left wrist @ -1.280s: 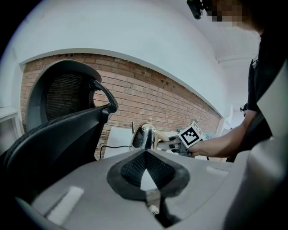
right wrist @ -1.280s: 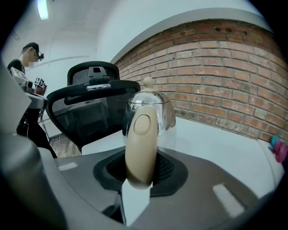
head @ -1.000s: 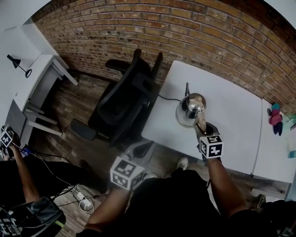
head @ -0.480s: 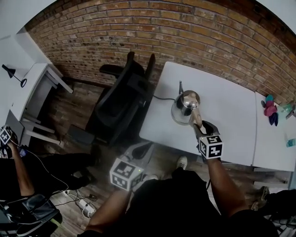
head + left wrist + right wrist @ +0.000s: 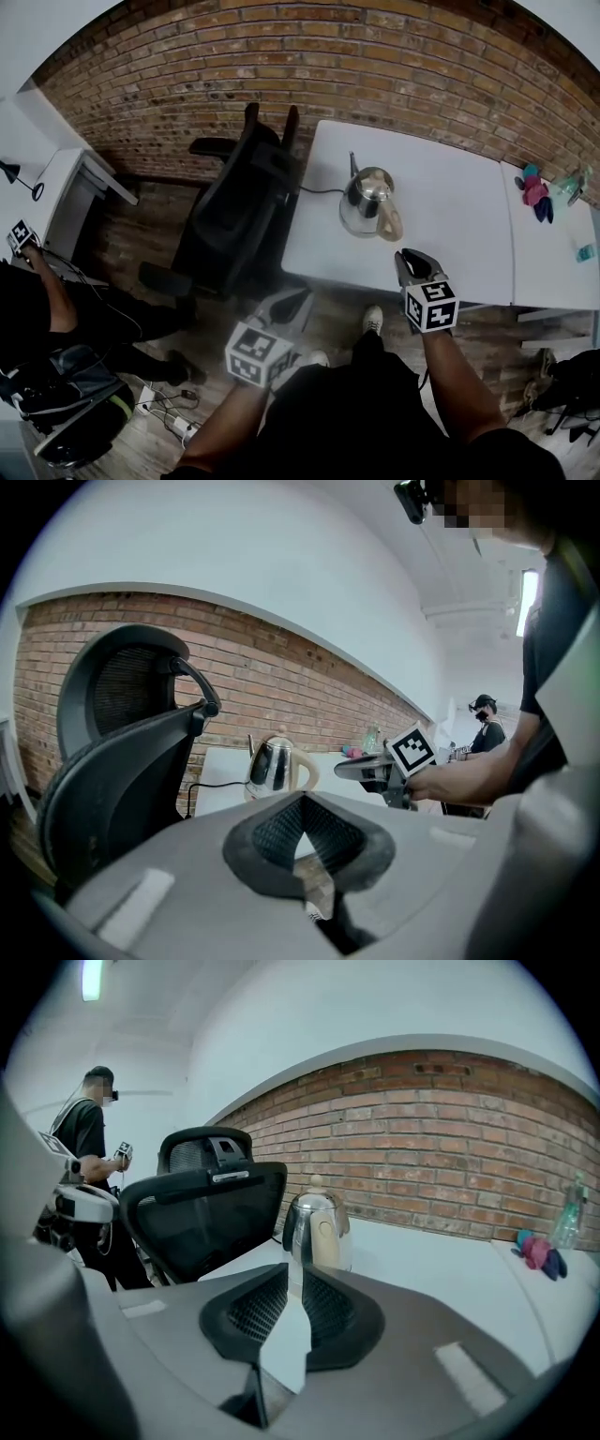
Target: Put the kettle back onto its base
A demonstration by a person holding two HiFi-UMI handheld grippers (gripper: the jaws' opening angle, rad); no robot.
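Observation:
The steel kettle (image 5: 366, 200) with a cream handle stands upright on the white table (image 5: 459, 225), near its left end. A black cord (image 5: 319, 191) runs out from under it, and the base itself is hidden beneath it. My right gripper (image 5: 415, 260) hovers at the table's near edge, a short way back from the handle, open and holding nothing. The right gripper view shows the kettle (image 5: 317, 1227) straight ahead beyond that gripper (image 5: 291, 1277). My left gripper (image 5: 296, 300) hangs shut and empty below the table edge, off to the left of the kettle (image 5: 273, 765).
A black office chair (image 5: 234, 211) stands against the table's left end. A pink and blue bundle (image 5: 535, 192) and a clear bottle (image 5: 568, 187) sit at the far right. Brick wall behind. Another person (image 5: 42, 300) stands at far left amid floor cables.
My right gripper has let go of the kettle handle and drawn back toward the near table edge. The kettle stays where it was. The view has shifted slightly.

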